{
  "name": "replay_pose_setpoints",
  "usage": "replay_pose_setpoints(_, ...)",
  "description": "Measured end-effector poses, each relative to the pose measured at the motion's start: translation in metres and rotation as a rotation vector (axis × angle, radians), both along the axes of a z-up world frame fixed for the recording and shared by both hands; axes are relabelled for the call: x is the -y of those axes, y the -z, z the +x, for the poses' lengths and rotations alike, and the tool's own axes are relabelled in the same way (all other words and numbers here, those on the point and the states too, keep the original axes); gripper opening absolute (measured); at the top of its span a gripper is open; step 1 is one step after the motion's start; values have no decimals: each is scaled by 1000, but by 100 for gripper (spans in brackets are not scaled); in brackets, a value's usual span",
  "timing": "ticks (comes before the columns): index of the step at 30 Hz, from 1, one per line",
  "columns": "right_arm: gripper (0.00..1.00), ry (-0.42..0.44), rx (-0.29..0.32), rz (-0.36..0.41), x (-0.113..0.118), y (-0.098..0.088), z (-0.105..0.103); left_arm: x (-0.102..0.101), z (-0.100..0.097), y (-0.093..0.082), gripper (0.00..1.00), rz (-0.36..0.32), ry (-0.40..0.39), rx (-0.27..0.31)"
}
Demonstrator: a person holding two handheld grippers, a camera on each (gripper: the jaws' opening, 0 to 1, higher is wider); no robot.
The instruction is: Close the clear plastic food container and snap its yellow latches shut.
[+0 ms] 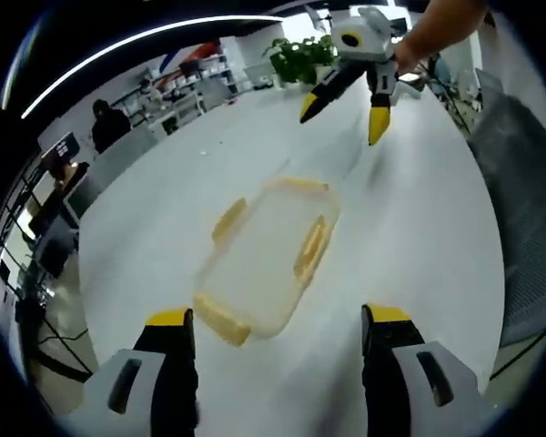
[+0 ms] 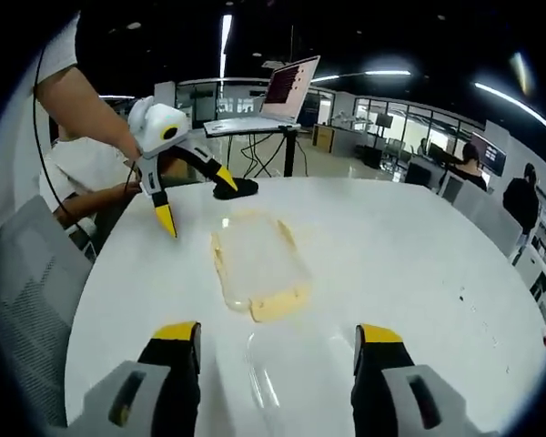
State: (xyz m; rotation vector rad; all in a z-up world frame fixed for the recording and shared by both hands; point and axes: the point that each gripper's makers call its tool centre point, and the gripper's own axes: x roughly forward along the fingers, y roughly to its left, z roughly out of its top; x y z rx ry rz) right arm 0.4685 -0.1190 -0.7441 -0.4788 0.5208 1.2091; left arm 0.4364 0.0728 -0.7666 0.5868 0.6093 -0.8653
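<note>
Looking through motion blur, we cannot tell whether the clear plastic container [image 1: 268, 259] on the white table [image 1: 419, 237] has its yellow latches [image 1: 310, 246] snapped. It lies between our grippers, touching neither. Left gripper [image 2: 193, 198] and right gripper [image 1: 341, 118] both hover spread, holding nothing.

Ahead of the right gripper [image 2: 278, 341], whose jaws stand apart, lies the clear container [image 2: 255, 264] on the white table [image 2: 409, 264], with the left gripper [image 2: 194, 202] spread beyond it.
</note>
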Motion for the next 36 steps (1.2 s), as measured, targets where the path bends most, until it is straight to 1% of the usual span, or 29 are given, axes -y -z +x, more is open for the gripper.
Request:
replay_pose_setpoints(3, 67, -20, 8, -12, -1, 0, 3, -1, 3, 0, 73, 6, 8, 0)
replay_pose_setpoints(7, 67, -45, 19, -26, -4, -1, 5, -3, 6, 3, 72, 37, 32, 4)
replay_pose_setpoints(12, 67, -81, 23, -37, -12, -1, 8, -4, 9, 4, 71, 59, 63, 4)
replay_pose_setpoints(14, 66, -98, 25, -46, -15, -1, 9, -6, 11, 5, 71, 64, 74, -4)
replay_pose_setpoints(16, 63, -105, 7, -58, -17, 1, 10, -6, 11, 6, 72, 65, 82, -15)
replay_pose_setpoints(20, 63, -128, 14, -68, -20, 1, 11, -7, 12, 10, 71, 89, 109, -24)
replay_pose_setpoints(23, 63, -153, 21, -81, -24, 2, 12, -6, 12, 12, 71, 97, 128, -32)
replay_pose_setpoints(26, 63, -188, 33, -98, -29, 2, 11, -7, 16, 13, 72, 108, 141, -31)
replay_pose_setpoints(30, 64, -210, 52, -114, -33, 3, 13, -10, 22, 13, 72, 123, 153, -29)
replay_pose_setpoints(32, 64, -217, 43, -127, -35, 6, 13, -12, 25, 12, 72, 137, 161, -26)
replay_pose_setpoints(36, 63, -247, 46, -160, -39, 12, 13, -17, 30, 14, 71, 176, 188, -19)
